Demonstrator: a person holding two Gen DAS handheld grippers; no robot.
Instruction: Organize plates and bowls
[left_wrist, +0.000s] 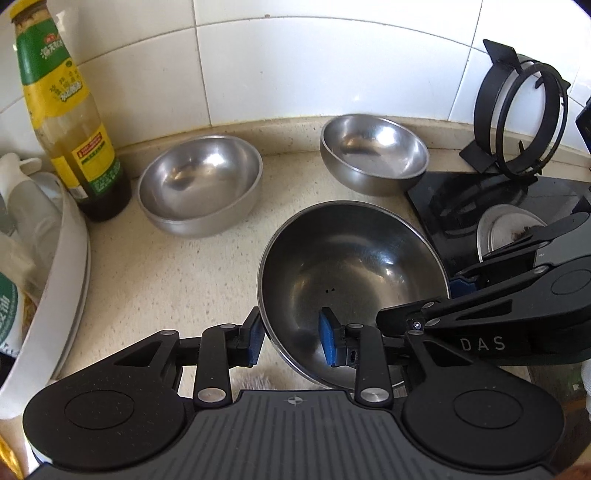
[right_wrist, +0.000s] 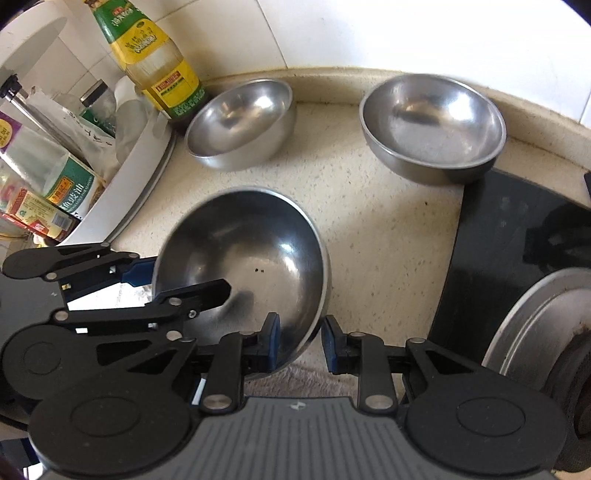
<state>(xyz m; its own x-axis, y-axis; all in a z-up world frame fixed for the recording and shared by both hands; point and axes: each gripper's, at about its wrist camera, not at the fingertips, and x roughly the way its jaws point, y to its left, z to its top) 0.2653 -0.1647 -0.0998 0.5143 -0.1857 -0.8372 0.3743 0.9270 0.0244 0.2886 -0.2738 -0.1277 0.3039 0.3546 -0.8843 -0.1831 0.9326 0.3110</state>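
A large dark steel bowl (left_wrist: 351, 273) sits tilted on the beige counter, seen too in the right wrist view (right_wrist: 251, 254). My left gripper (left_wrist: 293, 341) straddles its near-left rim, one blue pad outside, one inside, with a gap showing. My right gripper (right_wrist: 301, 345) straddles the rim on the bowl's right side, its pads also apart from the metal; it shows from the side in the left wrist view (left_wrist: 458, 291). Two smaller steel bowls stand by the tiled wall: one at left (left_wrist: 201, 184) (right_wrist: 240, 118), one at right (left_wrist: 373, 155) (right_wrist: 434, 127).
A sauce bottle (left_wrist: 70, 122) stands at the left by a white tray (left_wrist: 62, 266) of packets. A black glass hob (left_wrist: 498, 206) with a steel burner plate (right_wrist: 535, 325) lies at the right, a black pan-support ring (left_wrist: 524, 114) upright behind it.
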